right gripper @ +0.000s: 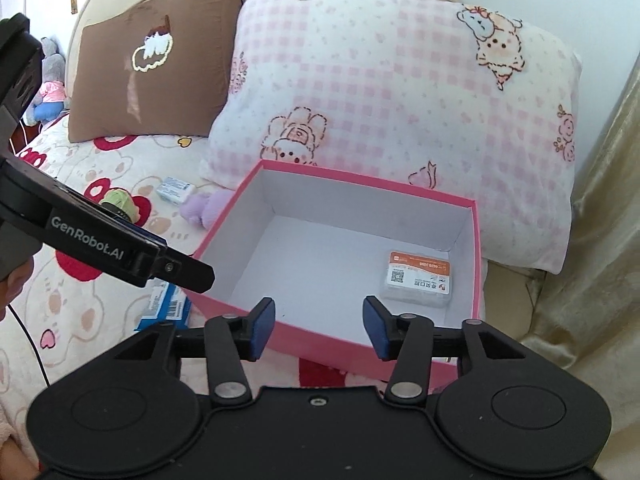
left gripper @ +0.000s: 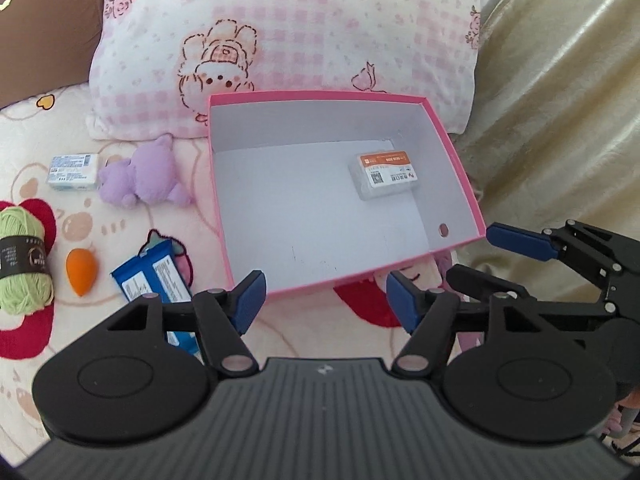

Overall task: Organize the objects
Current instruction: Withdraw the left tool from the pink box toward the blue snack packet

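An open pink box (left gripper: 320, 97) (right gripper: 362, 179) with a white inside lies on the bed. In it sits a small clear case with an orange label (left gripper: 384, 174) (right gripper: 418, 278), toward the right wall. My left gripper (left gripper: 326, 301) hovers over the box's near edge, open and empty. My right gripper (right gripper: 320, 328) is also open and empty above the near rim. Left of the box lie a purple plush toy (left gripper: 140, 176), a white-and-blue carton (left gripper: 74, 172), a green yarn ball (left gripper: 22, 260), an orange sponge (left gripper: 81, 272) and a blue packet (left gripper: 154, 276).
A pink checked pillow (right gripper: 400, 100) leans behind the box, and a brown cushion (right gripper: 156, 64) stands to its left. A golden fabric (left gripper: 560, 120) borders the bed on the right. The patterned bedsheet (right gripper: 100, 168) carries the loose items.
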Demonstrator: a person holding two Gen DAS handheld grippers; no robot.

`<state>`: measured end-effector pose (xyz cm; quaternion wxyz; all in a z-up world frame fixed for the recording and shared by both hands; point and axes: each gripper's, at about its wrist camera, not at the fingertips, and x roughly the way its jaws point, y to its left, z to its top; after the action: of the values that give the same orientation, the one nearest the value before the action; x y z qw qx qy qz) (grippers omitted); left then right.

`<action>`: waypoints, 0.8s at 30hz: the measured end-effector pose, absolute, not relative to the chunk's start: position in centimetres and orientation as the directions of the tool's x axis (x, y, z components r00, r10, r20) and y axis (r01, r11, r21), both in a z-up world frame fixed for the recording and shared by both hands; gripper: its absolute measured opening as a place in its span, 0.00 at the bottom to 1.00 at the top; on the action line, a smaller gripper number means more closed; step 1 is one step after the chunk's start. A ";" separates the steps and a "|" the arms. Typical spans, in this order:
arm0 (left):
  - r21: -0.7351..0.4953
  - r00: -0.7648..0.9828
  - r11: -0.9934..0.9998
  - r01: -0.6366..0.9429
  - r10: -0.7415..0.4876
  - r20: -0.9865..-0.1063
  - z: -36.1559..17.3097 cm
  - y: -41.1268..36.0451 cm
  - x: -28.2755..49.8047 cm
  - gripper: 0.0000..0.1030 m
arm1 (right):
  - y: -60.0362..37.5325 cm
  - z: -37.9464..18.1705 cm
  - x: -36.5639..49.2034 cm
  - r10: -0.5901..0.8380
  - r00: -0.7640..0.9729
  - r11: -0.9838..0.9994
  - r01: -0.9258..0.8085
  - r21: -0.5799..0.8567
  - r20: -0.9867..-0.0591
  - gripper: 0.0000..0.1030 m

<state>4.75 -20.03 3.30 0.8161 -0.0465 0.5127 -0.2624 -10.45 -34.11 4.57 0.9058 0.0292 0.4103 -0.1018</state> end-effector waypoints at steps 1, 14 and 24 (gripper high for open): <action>-0.342 0.339 0.858 0.383 -0.475 -0.812 3.5 -19.8 4.5 0.65 | -33.9 4.7 -10.5 -0.158 0.644 0.978 0.206 -0.029 -0.749 0.62; -0.342 0.324 0.864 0.370 -0.465 -0.824 4.1 -16.0 2.1 0.70 | -28.8 5.8 -10.8 -0.126 0.648 0.991 0.110 -0.071 -0.751 0.86; -0.353 0.319 0.862 0.364 -0.471 -0.822 4.1 -12.9 0.6 0.85 | -25.2 6.5 -10.5 -0.095 0.653 0.995 0.038 -0.093 -0.751 0.87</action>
<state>0.60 -12.90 4.09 0.8106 -0.0513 0.5235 -0.2574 -10.55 -25.19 6.54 0.9086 -0.0345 0.4147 -0.0367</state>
